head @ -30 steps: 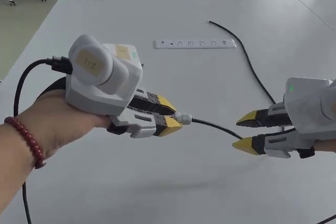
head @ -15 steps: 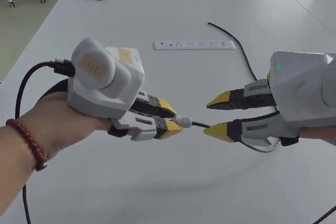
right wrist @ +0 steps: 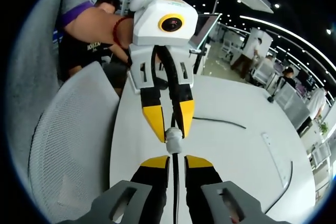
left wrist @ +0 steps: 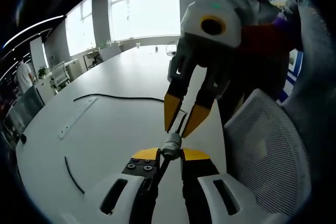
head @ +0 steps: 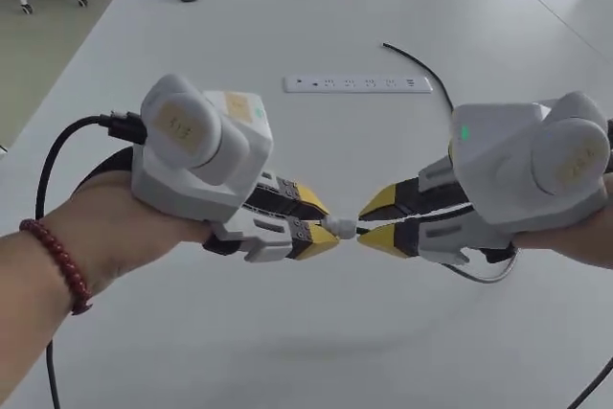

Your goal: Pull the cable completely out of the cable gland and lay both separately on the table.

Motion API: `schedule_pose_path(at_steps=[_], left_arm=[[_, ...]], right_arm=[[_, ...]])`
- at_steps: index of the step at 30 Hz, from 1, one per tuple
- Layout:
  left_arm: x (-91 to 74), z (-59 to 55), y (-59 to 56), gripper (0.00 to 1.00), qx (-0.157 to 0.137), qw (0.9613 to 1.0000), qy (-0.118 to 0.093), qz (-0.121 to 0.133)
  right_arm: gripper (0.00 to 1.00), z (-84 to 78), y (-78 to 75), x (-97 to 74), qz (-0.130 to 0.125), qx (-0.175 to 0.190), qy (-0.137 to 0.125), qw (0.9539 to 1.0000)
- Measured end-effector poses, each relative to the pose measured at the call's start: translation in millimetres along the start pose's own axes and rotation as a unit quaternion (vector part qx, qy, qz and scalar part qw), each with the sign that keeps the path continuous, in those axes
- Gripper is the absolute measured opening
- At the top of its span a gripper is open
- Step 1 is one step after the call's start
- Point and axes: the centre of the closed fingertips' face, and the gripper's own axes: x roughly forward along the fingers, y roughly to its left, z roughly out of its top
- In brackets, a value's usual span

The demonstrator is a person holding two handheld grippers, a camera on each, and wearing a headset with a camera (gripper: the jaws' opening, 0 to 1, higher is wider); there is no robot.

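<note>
Left gripper (head: 329, 225) is clamped on gland (head: 339, 228), held above table (head: 287, 26). Right gripper (head: 364, 225) sits just beside gland, jaws straddling cable (right wrist: 175, 179) with a small gap each side, not clamped. Cable is in gland.

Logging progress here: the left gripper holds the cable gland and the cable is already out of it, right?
No. The left gripper holds the cable gland, but the cable is still in it: the right gripper view shows it running into the gland.

Opposed gripper views, cable gland (left wrist: 171, 143) between
</note>
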Motion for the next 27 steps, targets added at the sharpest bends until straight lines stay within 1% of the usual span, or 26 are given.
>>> schedule_pose_path(at_steps=[1,3,4,9,15,19,27], left_arm=[[-0.1,-0.1,0.2,0.16,0.001,1.0000,0.000,0.001],[-0.1,0.4,-0.5,0.16,0.001,1.0000,0.000,0.000],[-0.1,0.7,-0.6,0.16,0.002,1.0000,-0.001,0.000],[0.4,0.5,-0.2,0.16,0.003,1.0000,0.000,0.000],[1.9,-0.2,-0.9,0.16,0.004,1.0000,0.001,-0.003],[1.5,-0.9,0.2,0.16,0.004,1.0000,0.001,-0.002],[-2.6,-4.6,4.2,0.16,0.006,1.0000,0.003,0.001]], right_arm=[[0.07,-1.0,-0.6,0.4,-0.002,-0.002,0.003,1.0000],[0.04,-1.0,1.7,0.6,0.005,-0.002,0.004,1.0000],[0.04,-0.6,0.4,0.5,0.001,-0.006,0.004,1.0000],[0.00,0.7,2.7,0.7,0.008,-0.006,0.002,1.0000],[0.00,-0.6,3.8,0.5,0.009,-0.013,0.005,0.9999],[0.00,-5.1,2.9,-1.2,0.007,-0.012,0.008,0.9999],[0.00,-23.0,0.8,-5.6,0.000,0.006,0.017,0.9998]])
